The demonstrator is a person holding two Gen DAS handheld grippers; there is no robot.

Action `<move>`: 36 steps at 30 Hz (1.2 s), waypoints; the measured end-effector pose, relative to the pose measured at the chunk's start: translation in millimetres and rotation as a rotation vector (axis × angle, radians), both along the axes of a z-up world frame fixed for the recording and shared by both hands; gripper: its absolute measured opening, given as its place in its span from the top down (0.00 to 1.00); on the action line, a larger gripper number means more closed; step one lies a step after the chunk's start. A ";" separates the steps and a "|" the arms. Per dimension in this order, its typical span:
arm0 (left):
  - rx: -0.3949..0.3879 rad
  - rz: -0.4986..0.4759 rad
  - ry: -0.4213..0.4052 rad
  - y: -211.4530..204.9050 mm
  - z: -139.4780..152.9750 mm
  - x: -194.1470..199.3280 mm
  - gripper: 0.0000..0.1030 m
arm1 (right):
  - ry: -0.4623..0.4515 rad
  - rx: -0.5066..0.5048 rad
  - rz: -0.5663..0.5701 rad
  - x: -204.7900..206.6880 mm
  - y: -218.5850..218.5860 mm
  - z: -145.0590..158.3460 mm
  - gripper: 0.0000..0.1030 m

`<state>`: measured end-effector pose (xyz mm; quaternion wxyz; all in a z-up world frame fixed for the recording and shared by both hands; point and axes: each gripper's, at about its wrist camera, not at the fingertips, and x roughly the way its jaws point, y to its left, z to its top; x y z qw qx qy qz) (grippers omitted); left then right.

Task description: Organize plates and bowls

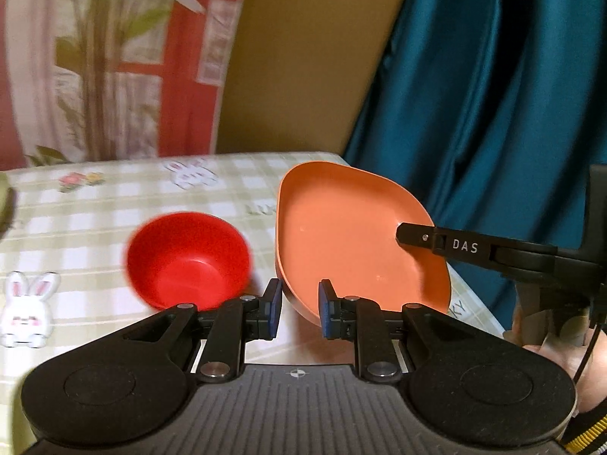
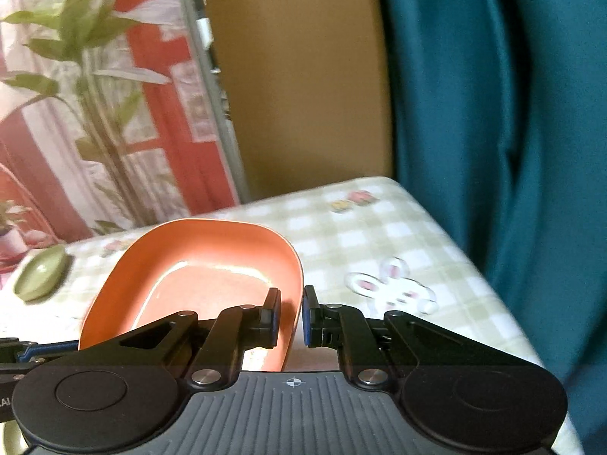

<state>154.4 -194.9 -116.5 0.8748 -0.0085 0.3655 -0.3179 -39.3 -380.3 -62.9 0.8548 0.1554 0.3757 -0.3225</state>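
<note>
An orange dish (image 1: 353, 235) with rounded corners hangs tilted above the checked tablecloth, held from two sides. My left gripper (image 1: 299, 313) is shut on its near corner, one pad inside the wall and one outside. My right gripper (image 2: 291, 316) is shut on the dish's (image 2: 212, 258) right wall. One black finger (image 1: 417, 239) of the right gripper reaches over the rim from the right in the left wrist view. A red bowl (image 1: 187, 261) stands on the cloth just left of the dish. A small green dish (image 2: 40, 278) lies at the far left.
The table (image 2: 379, 235) wears a green-and-white checked cloth with rabbit prints. Its right edge runs close beside the orange dish, with a teal curtain (image 1: 474, 94) beyond. A brown board (image 1: 303, 57) and a floral hanging (image 1: 95, 57) stand behind the table.
</note>
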 end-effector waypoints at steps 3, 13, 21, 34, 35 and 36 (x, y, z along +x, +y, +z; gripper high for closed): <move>-0.010 0.027 -0.028 26.2 11.4 1.0 0.79 | -0.023 0.013 0.031 18.0 18.2 5.9 0.89; -0.009 0.128 -0.058 114.5 36.1 -4.4 0.79 | -0.057 0.033 0.178 78.5 95.1 7.8 0.89; 0.004 0.178 -0.037 169.2 32.2 -21.2 0.79 | -0.006 0.080 0.244 100.7 147.0 -10.3 0.89; 0.006 0.192 0.036 200.5 5.2 -43.4 0.79 | 0.104 0.134 0.268 92.1 179.7 -37.2 0.89; 0.000 0.198 0.043 201.4 3.2 -44.9 0.79 | 0.113 0.134 0.272 90.1 181.2 -39.0 0.89; -0.009 0.204 0.054 202.4 0.9 -46.1 0.79 | 0.121 0.134 0.275 87.6 182.4 -40.9 0.89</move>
